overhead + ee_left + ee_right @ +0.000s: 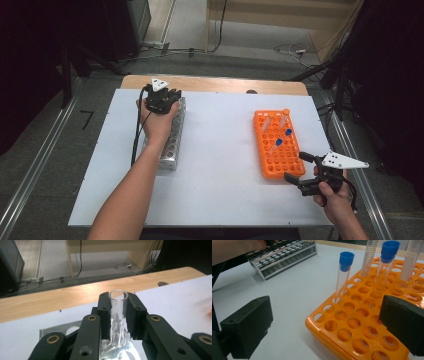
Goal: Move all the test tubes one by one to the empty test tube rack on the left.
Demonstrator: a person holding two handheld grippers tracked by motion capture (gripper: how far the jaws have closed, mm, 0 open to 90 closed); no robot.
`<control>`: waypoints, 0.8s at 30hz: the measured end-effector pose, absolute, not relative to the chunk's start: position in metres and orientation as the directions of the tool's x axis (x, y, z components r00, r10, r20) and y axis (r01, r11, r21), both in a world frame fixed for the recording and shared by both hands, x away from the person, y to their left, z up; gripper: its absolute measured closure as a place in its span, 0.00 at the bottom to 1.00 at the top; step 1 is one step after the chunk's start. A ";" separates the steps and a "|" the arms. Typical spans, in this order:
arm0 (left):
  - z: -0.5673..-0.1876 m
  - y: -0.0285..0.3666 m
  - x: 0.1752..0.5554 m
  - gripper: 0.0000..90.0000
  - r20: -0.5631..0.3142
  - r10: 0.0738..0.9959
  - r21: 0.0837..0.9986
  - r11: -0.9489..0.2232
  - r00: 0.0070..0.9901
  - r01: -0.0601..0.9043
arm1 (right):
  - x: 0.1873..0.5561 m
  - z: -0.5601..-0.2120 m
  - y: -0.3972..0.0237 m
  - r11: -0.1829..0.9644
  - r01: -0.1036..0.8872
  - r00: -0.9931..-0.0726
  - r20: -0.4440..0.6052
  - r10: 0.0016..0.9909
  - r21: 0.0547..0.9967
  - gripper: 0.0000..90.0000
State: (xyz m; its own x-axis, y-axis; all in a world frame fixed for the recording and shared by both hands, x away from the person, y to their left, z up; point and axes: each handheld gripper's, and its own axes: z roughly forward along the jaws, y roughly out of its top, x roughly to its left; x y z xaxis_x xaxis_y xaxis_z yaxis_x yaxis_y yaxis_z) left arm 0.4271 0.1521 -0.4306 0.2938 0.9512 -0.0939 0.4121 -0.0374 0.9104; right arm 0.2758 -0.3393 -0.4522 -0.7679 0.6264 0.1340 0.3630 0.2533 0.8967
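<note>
A clear glass tube (117, 315) is clamped upright between the jaws of the left hand-held gripper (118, 312), above the metal rack (170, 140) on the counter (220, 165). The right hand-held gripper (322, 325) is held wide open and empty beside the orange rack (277, 145).

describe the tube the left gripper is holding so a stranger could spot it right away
Start at the metal rack on the left of the white table. At its far end the left gripper is shut on a clear glass tube, upright. Unlike the tubes in the orange rack, it is open-mouthed, uncapped.
</note>
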 end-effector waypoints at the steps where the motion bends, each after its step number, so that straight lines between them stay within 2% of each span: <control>1: -0.431 0.153 0.427 0.84 -0.101 0.951 0.906 -0.034 0.294 0.422 | 0.276 -0.452 -0.339 0.253 0.364 -0.768 0.135 0.626 0.896 0.00; 6: -0.432 0.155 0.428 0.80 -0.139 0.939 0.897 -0.015 0.315 0.441 | 0.277 -0.453 -0.339 0.256 0.365 -0.766 0.133 0.629 0.895 0.00; 11: -0.428 0.158 0.425 0.66 -0.155 0.932 0.902 -0.002 0.328 0.432 | 0.278 -0.454 -0.339 0.258 0.372 -0.763 0.135 0.632 0.892 0.00; 13: -0.426 0.158 0.423 0.58 -0.159 0.930 0.905 0.003 0.331 0.424 | 0.278 -0.454 -0.339 0.261 0.372 -0.763 0.134 0.632 0.891 0.00; 20: -0.416 0.153 0.413 0.17 -0.180 0.902 0.913 0.005 0.393 0.408 | 0.278 -0.455 -0.338 0.258 0.374 -0.763 0.137 0.632 0.891 0.00; 24: -0.409 0.153 0.402 0.06 -0.184 0.886 0.922 0.006 0.425 0.386 | 0.279 -0.455 -0.337 0.265 0.374 -0.762 0.132 0.634 0.889 0.00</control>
State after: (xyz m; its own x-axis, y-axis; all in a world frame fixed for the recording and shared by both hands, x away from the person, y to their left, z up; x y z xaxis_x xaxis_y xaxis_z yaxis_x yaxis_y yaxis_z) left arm 0.4019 0.1527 -0.4092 0.4249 0.8864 -0.1837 0.3864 0.0059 0.9223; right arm 0.2788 -0.3370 -0.4551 -0.7624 0.6336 0.1318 0.3737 0.2647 0.8890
